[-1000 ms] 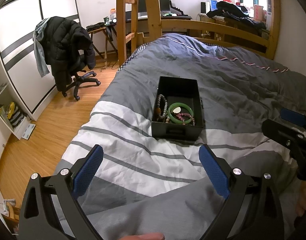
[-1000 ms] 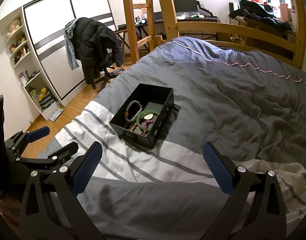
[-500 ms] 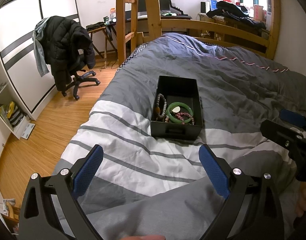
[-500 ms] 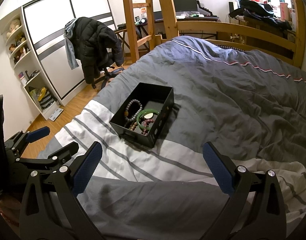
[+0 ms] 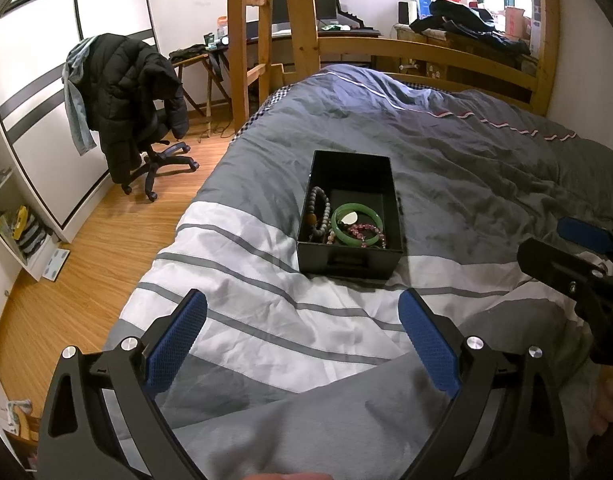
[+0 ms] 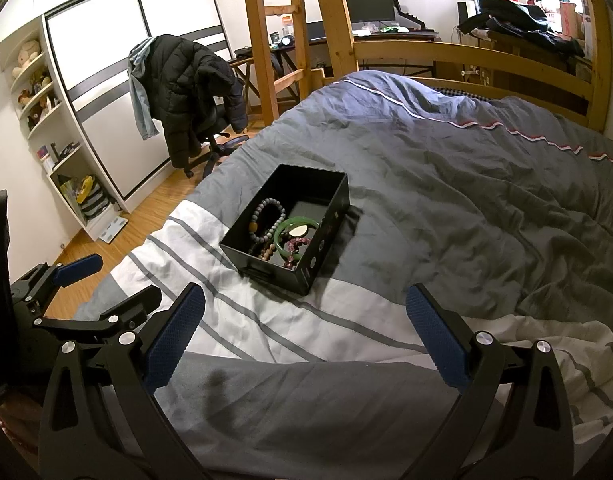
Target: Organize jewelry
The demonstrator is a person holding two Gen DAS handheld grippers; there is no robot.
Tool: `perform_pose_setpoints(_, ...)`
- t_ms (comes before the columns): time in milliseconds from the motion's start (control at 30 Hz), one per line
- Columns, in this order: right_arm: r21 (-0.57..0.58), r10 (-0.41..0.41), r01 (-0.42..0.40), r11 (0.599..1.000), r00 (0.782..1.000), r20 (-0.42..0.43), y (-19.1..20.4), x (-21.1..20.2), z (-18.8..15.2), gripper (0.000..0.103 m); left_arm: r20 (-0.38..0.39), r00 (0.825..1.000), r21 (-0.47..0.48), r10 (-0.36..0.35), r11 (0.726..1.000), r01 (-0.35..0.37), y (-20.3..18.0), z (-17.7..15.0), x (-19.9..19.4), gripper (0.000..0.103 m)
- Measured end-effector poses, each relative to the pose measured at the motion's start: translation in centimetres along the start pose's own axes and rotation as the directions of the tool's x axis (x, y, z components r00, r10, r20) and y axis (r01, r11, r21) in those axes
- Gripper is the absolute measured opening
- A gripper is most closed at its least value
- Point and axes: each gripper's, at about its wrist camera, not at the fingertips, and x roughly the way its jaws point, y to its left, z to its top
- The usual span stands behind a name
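Both tongs, left [image 5: 302, 338] and right [image 6: 304, 334], spread empty before the jewelry box [image 5: 348, 254]; soft bed [image 5: 486, 168] could tip it when nudged.

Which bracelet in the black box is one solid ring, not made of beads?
The green bangle: a smooth solid ring. The grey bracelet and the dark red bracelet are strung beads.

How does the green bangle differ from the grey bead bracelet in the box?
The green bangle is one solid smooth ring; the grey bead bracelet is a string of small beads. The bangle lies nearer the box's middle, the bead bracelet along its left wall. Both lie inside the black box; neither is gripped.
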Motion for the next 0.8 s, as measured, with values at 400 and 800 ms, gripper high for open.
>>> perform_pose_setpoints(400,0.001,0.004,-0.004,1.0,1.0,-0.003,0.09,0.2,-0.36,0.099,0.0,1.0,-0.001,-0.001,1.0,0.001,-0.03,-0.01,0.03,0.095)
perform_pose_setpoints(800,0.005,0.004,-0.004,1.0,1.0,-0.005,0.09,0.26,-0.5,0.099,0.003,1.0,-0.005,0.005,1.0,-0.005,0.14,0.05,0.02,0.095)
